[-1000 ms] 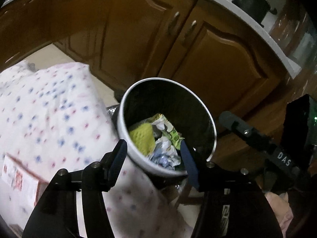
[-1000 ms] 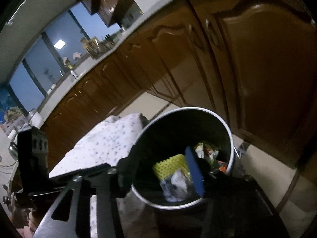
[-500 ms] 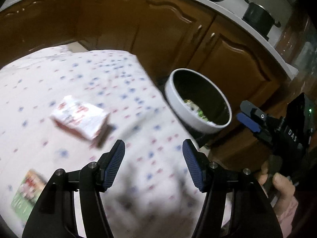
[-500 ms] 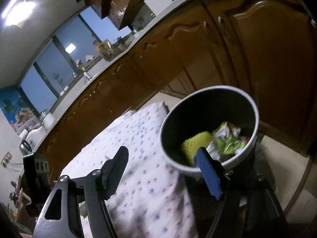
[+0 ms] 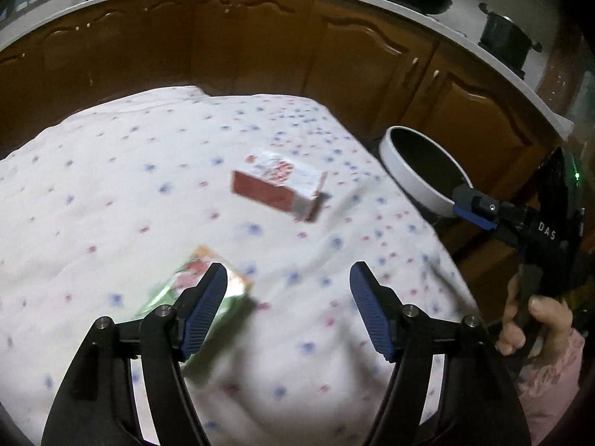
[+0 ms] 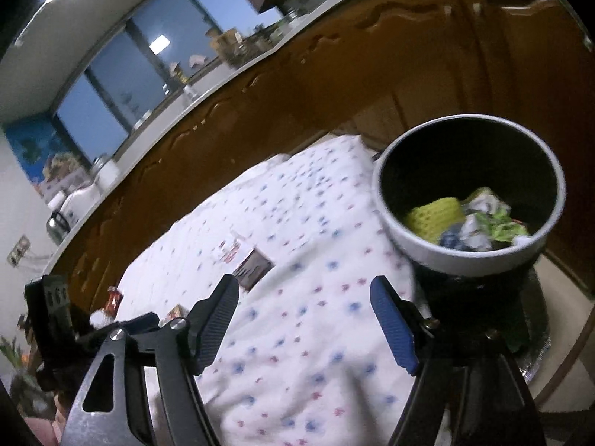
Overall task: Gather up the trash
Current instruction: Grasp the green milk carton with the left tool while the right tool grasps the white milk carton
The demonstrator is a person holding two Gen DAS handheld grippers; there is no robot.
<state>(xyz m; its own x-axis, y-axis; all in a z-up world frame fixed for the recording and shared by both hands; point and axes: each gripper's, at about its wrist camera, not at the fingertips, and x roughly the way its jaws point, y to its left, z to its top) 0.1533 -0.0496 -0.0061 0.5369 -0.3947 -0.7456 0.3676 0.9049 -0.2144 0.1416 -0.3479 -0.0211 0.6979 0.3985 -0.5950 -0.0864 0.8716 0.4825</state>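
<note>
left gripper: black frame, blue ribbed pads, silver screws behind fingers | right gripper: same, "DAS" lettering | pink sleeve

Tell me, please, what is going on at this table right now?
A person is clearing trash off a floral tablecloth with a handheld gripper in each hand. The left gripper and right gripper are both open and empty. A red and white carton and a greenish packet lie on the cloth. The round bin beside the table already holds crumpled wrappers.
</note>
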